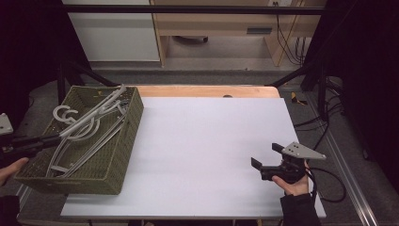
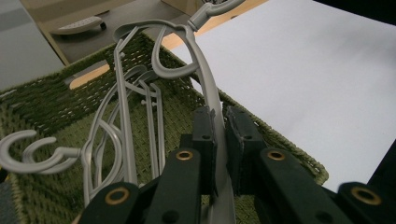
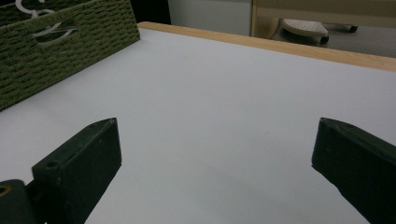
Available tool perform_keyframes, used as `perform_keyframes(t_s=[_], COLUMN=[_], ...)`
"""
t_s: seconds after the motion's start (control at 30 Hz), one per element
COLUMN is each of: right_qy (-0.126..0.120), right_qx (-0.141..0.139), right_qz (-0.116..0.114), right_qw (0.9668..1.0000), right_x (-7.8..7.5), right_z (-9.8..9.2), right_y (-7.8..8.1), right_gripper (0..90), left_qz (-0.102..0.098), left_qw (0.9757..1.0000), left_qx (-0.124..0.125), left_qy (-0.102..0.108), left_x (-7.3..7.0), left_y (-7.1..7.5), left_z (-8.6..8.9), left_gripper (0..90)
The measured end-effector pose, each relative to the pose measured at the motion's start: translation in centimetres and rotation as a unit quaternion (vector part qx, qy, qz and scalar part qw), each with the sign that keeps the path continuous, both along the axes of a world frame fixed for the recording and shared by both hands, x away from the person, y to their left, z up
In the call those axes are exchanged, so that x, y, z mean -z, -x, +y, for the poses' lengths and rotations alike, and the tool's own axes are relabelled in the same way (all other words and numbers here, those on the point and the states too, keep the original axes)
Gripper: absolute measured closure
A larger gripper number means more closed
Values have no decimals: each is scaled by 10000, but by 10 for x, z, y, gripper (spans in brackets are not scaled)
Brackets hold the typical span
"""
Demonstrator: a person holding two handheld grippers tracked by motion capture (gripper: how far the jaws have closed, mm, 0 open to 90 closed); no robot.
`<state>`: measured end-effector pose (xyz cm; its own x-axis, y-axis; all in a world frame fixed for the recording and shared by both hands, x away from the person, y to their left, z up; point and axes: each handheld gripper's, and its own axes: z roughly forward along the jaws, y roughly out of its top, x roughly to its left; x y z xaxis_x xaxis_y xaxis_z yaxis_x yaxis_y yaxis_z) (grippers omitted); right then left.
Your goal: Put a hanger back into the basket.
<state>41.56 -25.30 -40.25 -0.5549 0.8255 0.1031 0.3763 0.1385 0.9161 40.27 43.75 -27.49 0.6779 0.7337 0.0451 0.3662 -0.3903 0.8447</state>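
Note:
A green woven basket (image 1: pixel 126 141) at the table's left holds several grey plastic hangers (image 1: pixel 84 136). My left gripper (image 1: pixel 56 138) comes in from the left over the basket's near-left part and is shut on one grey hanger (image 2: pixel 212 100), whose arm runs between the two black pads (image 2: pixel 205 140) and whose hook (image 2: pixel 212 10) points up past the far rim. That hanger (image 1: pixel 101 108) lies slanted, raised above the others. My right gripper (image 1: pixel 267 157) rests low over the white table (image 1: pixel 202 141) at the right, jaws wide open with nothing between them (image 3: pixel 215 154).
The basket's side with a handle cut-out (image 3: pixel 56 32) stands to the far left in the right gripper view. A wooden strip (image 1: pixel 207 91) edges the table's far side. Cables (image 1: pixel 329 183) trail off the right edge. Beyond are a cabinet (image 1: pixel 117 33) and floor.

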Motion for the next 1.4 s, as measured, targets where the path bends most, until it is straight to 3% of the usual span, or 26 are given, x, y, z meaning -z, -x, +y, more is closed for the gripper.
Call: perform_keyframes(t_s=[0.13, 0.37, 0.5, 0.7, 0.87, 0.93, 1.0, 1.07, 1.17, 1.4], right_qy=[20, 15, -8, 19, 20, 42, 43, 45, 17, 41], right_qx=[-11, -12, -1, -11, -12, -26, -27, -28, -14, -22], right_qz=[6, 13, 16, 14, 26, 21, 23, 20, 24, 29], right_qw=[10000, 10000, 10000, 10000, 10000, 10000, 10000, 10000, 10000, 10000], right_x=[0, 1, 0, 1, 1, 1, 1, 1, 1, 2], right_z=[1, 1, 0, 1, 1, 1, 1, 1, 1, 2], right_y=[0, 0, 0, 0, 0, 0, 0, 0, 0, -1], right_gripper=[16, 16, 16, 16, 16, 16, 16, 16, 16, 16], left_qz=[67, 200, 289, 466, 756, 828, 841, 923, 888, 792], left_qw=[9999, 9996, 9990, 9980, 9969, 9964, 9948, 9934, 9931, 9917], left_qx=[3, 155, 183, 162, -74, -170, -508, -631, -685, -666], left_qy=[88, 129, 275, 405, 199, -16, -261, -246, -350, -766], left_x=[8, 26, 47, 66, 77, 79, 81, 85, 87, 85], left_y=[-1, -7, -16, -20, -20, -21, -23, -25, -26, -33], left_z=[5, -1, -4, 3, 6, 6, 4, 2, 0, -21], left_gripper=[824, 824, 824, 822, 808, 804, 842, 862, 863, 601])
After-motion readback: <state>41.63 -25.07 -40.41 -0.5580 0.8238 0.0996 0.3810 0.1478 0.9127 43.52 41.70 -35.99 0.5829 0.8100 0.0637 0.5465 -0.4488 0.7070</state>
